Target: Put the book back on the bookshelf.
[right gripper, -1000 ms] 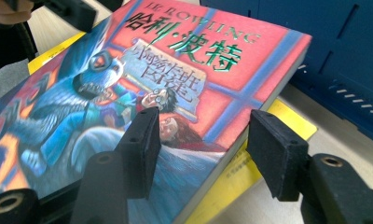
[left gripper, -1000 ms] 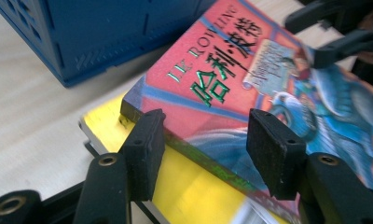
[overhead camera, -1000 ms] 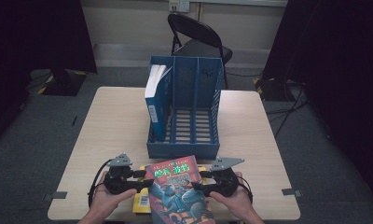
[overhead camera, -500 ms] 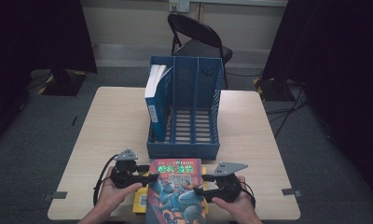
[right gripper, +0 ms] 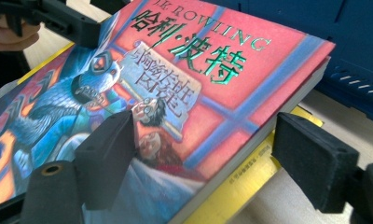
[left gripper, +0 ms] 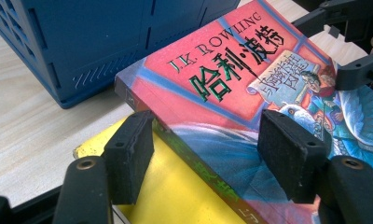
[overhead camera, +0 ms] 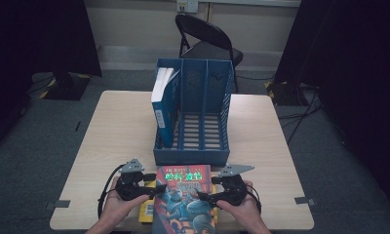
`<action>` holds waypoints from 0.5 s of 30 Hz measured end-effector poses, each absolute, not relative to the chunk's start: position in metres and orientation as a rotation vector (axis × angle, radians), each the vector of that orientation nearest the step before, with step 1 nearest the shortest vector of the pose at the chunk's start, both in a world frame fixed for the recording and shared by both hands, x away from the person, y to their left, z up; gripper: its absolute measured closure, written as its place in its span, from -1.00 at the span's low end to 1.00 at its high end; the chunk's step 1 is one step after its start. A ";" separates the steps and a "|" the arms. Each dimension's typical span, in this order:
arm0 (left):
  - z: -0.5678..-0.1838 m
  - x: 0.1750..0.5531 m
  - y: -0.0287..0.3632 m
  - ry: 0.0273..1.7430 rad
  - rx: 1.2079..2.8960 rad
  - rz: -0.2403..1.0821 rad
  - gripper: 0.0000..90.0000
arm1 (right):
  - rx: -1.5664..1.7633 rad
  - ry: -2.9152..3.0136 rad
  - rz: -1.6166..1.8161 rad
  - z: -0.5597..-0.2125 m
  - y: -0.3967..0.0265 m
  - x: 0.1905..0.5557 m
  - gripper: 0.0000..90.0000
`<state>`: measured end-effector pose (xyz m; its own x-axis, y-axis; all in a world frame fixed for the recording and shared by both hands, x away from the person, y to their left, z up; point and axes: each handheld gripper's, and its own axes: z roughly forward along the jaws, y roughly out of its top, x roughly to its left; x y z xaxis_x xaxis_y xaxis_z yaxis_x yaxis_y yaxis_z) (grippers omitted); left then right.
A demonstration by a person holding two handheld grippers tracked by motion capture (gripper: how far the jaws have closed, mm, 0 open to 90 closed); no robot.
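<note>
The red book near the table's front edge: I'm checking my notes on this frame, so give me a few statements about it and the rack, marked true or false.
1. The red book lies on top of a yellow book. True.
2. The blue rack is empty. False: a blue-covered book stands in its left slot.
3. The left gripper clamps the red book. False: its pads stand apart, open, over the book's spine edge.
4. The right gripper is open at the red book's page edge. True.
</note>
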<state>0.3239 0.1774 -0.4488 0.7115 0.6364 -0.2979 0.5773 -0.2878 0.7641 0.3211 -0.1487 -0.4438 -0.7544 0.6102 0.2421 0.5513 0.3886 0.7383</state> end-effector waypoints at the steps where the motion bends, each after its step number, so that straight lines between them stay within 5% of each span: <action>1: -0.449 0.324 0.178 0.921 1.974 0.081 -0.22 | 1.082 2.555 1.315 -0.444 -0.147 0.321 -0.57; 15: -0.453 0.322 0.177 0.894 1.950 0.115 -0.30 | 1.199 2.525 1.407 -0.441 -0.162 0.328 0.03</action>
<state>0.3218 0.1774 -0.4534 0.7278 0.6289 -0.2735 0.5392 -0.2784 0.7948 0.3281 -0.1625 -0.4407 -0.7064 0.6238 0.3345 0.6125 0.3018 0.7306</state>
